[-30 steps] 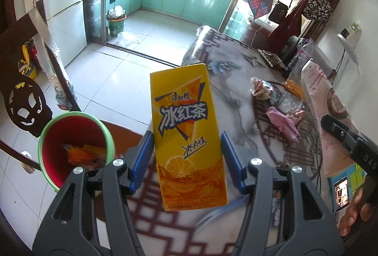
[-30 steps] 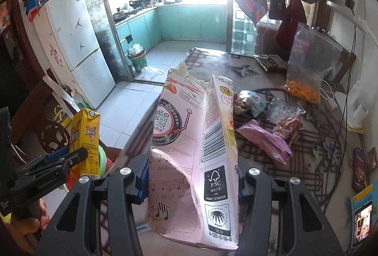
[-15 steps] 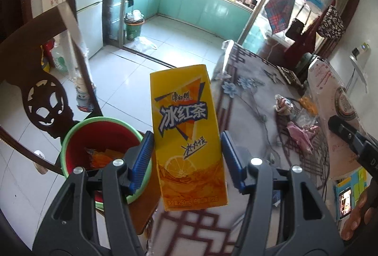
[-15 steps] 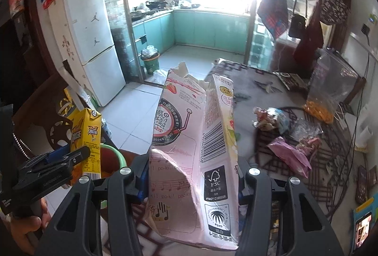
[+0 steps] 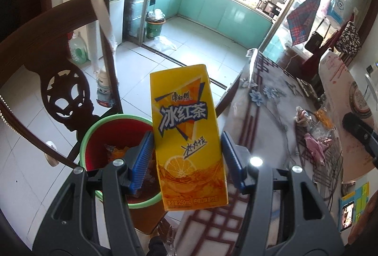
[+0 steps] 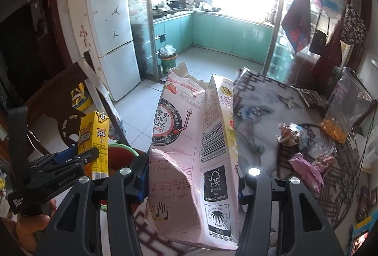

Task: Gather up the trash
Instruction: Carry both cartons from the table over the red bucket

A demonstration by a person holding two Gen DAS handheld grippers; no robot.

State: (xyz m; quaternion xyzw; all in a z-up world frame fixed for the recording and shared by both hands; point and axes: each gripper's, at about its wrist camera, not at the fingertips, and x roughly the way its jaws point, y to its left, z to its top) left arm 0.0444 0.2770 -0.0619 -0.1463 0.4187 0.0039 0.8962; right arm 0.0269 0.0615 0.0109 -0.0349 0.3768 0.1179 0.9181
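Left tongs pinching yellow iced-tea carton, right tongs pinching torn pink milk carton; both are nearing red bin, release over it likely next.

Yellow carton with a lemon slice at centre frame, pink box printed with music notes, red bin rimmed green at lower left, teal cabinets up top.

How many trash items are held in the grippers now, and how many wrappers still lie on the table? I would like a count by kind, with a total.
Drink cartons held: 2, the yellow tea carton and the pink carton
Wrappers on the table: 3, the crumpled wrapper, the clear wrapper, the pink wrapper
Total: 5
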